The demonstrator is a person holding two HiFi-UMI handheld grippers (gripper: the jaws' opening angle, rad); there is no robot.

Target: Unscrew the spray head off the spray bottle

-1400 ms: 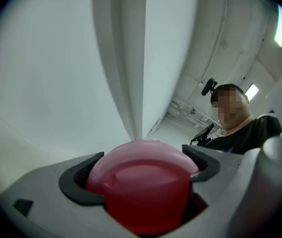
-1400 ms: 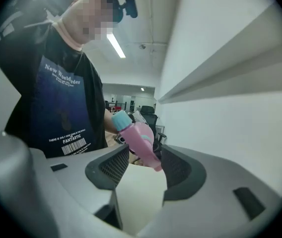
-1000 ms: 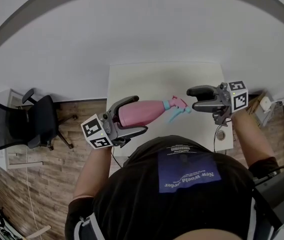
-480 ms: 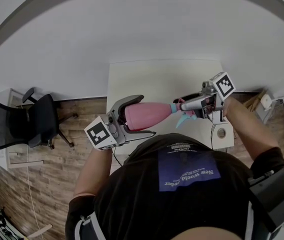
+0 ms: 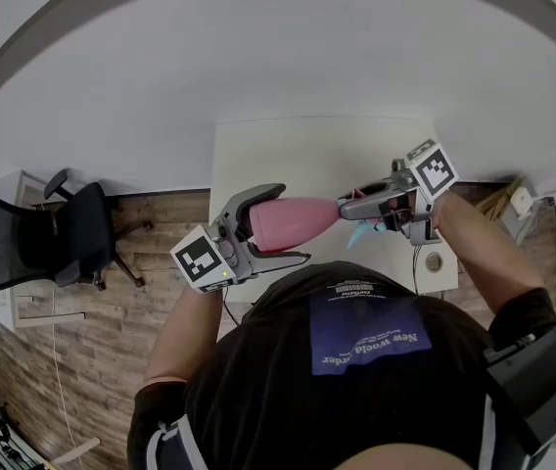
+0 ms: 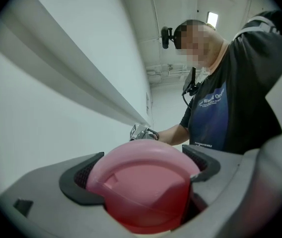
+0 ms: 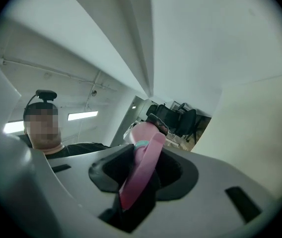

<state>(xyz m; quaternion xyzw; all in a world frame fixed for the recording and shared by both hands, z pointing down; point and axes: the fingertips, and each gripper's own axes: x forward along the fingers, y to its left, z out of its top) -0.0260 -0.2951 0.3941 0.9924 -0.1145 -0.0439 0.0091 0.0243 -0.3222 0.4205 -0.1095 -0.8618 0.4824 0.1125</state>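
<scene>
A pink spray bottle (image 5: 293, 221) lies level above the table's near edge, and my left gripper (image 5: 286, 224) is shut on its body. In the left gripper view its round base (image 6: 141, 182) fills the gap, with a pad (image 6: 80, 176) pressed to each side. The pink and teal spray head (image 5: 364, 225) points right. My right gripper (image 5: 349, 210) has just been closing and is shut on that head. The head's pink top (image 7: 142, 170) stands between the dark pads in the right gripper view, with the teal collar (image 7: 141, 144) just beyond.
A white table (image 5: 298, 155) stands against a white wall. A small round object (image 5: 433, 260) and a cable lie at its right near corner. A black office chair (image 5: 48, 238) stands on the wooden floor at the left.
My right gripper moved left onto the spray head, rolled, and its jaws closed around it. My left gripper rolled a little with the bottle.
</scene>
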